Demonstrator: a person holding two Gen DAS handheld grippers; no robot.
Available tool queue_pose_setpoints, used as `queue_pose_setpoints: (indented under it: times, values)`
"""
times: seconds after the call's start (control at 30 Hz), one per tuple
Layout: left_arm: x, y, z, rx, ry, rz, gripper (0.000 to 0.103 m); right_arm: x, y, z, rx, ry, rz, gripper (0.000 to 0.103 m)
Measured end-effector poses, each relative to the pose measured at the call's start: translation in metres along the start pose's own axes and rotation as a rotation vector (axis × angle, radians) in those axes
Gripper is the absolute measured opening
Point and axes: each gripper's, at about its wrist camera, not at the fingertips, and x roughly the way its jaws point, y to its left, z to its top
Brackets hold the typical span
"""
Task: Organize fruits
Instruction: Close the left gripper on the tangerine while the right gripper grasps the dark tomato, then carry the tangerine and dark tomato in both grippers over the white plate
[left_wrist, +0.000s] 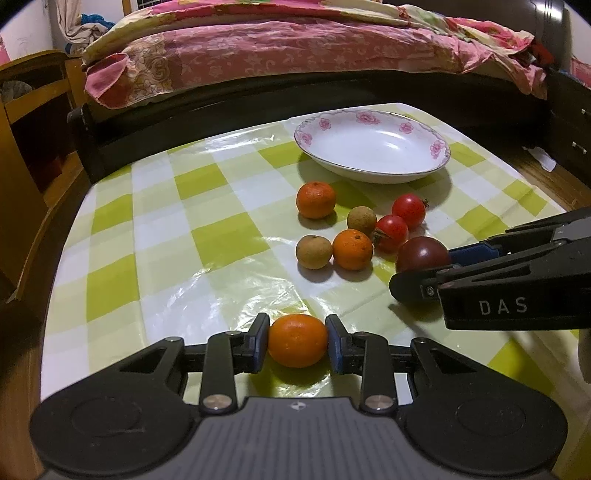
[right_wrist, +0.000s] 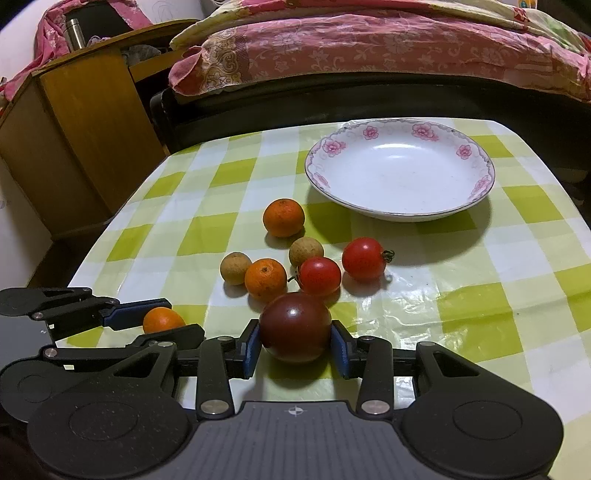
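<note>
I have both tools loaded at once. My left gripper (left_wrist: 297, 341) is clamped on a small orange (left_wrist: 297, 340), its pads pressed to both sides, the fruit resting on the checked cloth (left_wrist: 155, 229). My right gripper (right_wrist: 295, 341) is closed around the dark tomato (right_wrist: 295, 326), also on the cloth. The empty flowered plate (right_wrist: 400, 212) sits at about one o'clock, beyond the loose cluster of oranges, longans and red tomatoes. I judge this the grasp step, just completed. Next calls for lifting clear of the cluster, then carrying each fruit over the plate rim without the two tools crossing.
</note>
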Motion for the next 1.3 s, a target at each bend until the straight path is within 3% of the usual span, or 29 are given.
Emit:
queue_pose_setpoints:
  times: [0.1,0.2,0.4,0.53,0.67,0.8,1.1,1.3]
  values:
    - [-0.001,0.0,-0.002,0.005,-0.007,0.003,0.04,-0.001,0.001,-0.001,-0.013,0.001,-0.004,0.036]
    - [-0.003,-0.001,-0.006,0.012,-0.019,0.024,0.048,-0.001,0.001,-0.001,-0.02,0.006,-0.002,0.036]
    - [-0.006,0.0,-0.01,-0.011,-0.017,0.037,0.049,-0.001,-0.001,-0.002,-0.007,0.008,0.004,0.036]
    - [-0.006,-0.004,-0.007,0.007,-0.009,0.036,0.039,-0.002,-0.001,-0.001,-0.002,0.011,0.004,0.036]
    - [-0.005,-0.009,-0.001,0.021,0.02,0.049,0.039,-0.002,0.001,0.0,-0.009,0.016,-0.002,0.036]
    - [-0.004,-0.009,0.005,0.012,0.012,0.013,0.039,-0.008,-0.003,0.0,0.002,0.018,-0.01,0.035]
    - [0.009,-0.011,0.048,-0.028,-0.037,-0.073,0.039,-0.024,-0.022,0.021,0.076,-0.044,-0.014,0.035]
    - [0.022,-0.021,0.092,0.007,-0.099,-0.102,0.039,-0.024,-0.036,0.044,0.084,-0.09,-0.062,0.035]
